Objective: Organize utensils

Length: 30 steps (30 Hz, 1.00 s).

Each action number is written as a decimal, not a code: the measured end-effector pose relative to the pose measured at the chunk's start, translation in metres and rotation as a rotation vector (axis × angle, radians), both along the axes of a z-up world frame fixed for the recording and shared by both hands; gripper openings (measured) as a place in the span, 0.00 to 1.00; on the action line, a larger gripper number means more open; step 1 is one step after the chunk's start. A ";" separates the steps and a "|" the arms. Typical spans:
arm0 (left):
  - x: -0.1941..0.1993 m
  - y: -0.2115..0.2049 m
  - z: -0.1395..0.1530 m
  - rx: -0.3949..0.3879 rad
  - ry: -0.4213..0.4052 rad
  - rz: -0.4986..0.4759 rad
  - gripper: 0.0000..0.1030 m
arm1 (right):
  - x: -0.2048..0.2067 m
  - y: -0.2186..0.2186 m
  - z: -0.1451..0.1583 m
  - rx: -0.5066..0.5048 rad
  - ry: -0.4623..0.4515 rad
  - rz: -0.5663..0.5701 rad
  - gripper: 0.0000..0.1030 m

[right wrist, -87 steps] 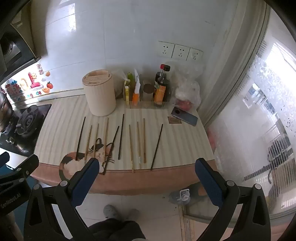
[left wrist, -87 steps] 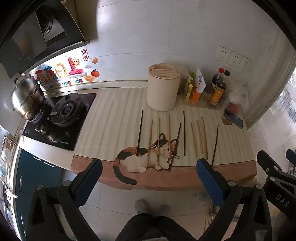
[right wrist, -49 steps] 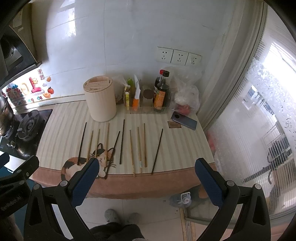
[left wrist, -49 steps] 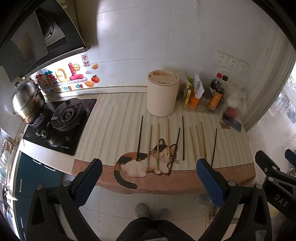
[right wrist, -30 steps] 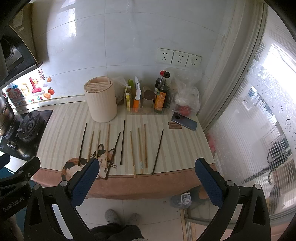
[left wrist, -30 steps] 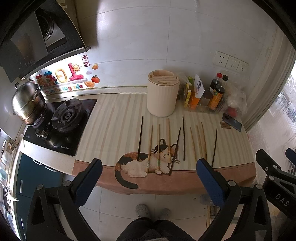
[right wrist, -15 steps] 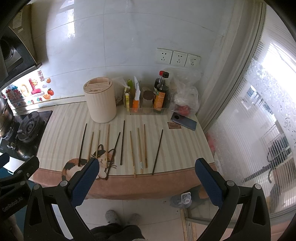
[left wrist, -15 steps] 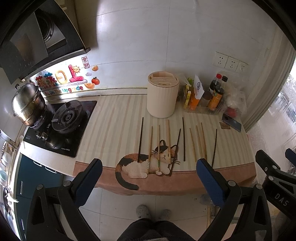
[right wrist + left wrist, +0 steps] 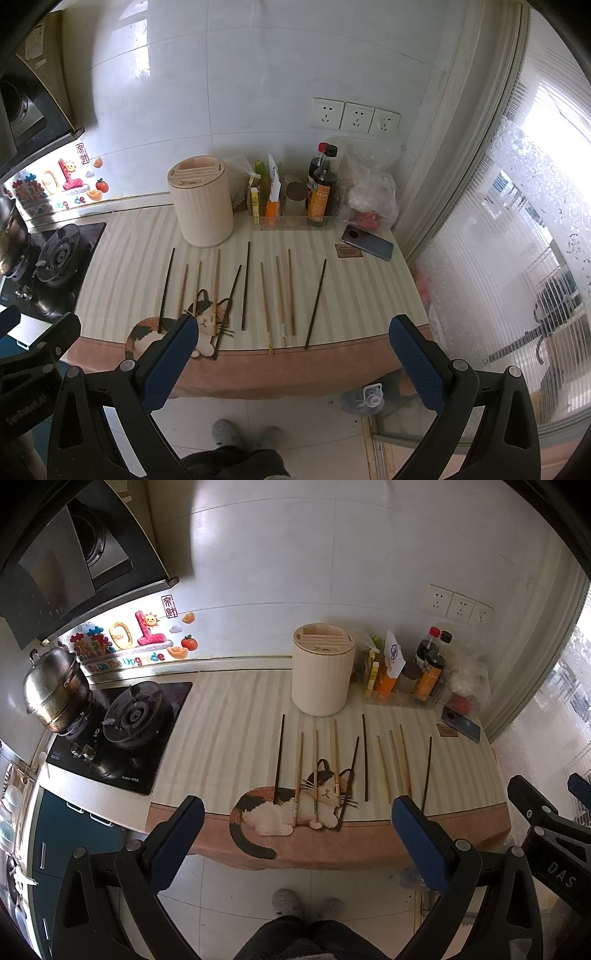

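Wooden and dark chopsticks (image 9: 364, 757) lie in a loose row on the striped mat (image 9: 236, 738), ahead of both grippers and apart from them. Left gripper (image 9: 297, 836) and right gripper (image 9: 293, 352), jaws spread wide and empty, hang off the counter's front edge. The cream holder (image 9: 322, 670) stands upright beyond the chopsticks; a phone (image 9: 366, 243) lies far right.

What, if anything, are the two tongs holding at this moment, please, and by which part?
Nothing is held: the left tongs and right tongs are open and empty, short of the thin dark and wooden chopsticks lying on the striped counter.
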<state>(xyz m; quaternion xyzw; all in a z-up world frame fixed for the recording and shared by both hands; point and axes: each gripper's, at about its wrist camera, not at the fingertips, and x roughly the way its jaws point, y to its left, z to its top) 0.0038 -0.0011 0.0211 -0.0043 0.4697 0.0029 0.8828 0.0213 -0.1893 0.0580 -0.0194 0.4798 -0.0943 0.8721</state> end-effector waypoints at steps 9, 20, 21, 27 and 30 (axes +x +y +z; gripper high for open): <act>0.004 -0.005 0.003 -0.007 -0.001 0.011 1.00 | -0.001 0.000 0.000 0.001 -0.002 0.004 1.00; 0.036 -0.008 -0.033 0.077 -0.086 0.048 1.00 | 0.014 -0.019 -0.020 0.092 -0.049 0.003 1.00; 0.042 -0.008 -0.042 0.087 -0.085 0.058 1.00 | 0.018 -0.023 -0.026 0.112 -0.055 0.005 1.00; 0.080 0.008 -0.096 0.162 -0.054 0.120 1.00 | 0.059 -0.036 -0.086 0.137 -0.005 0.014 1.00; 0.111 0.025 -0.134 0.167 0.021 0.147 1.00 | 0.082 -0.036 -0.123 0.136 0.057 0.020 0.90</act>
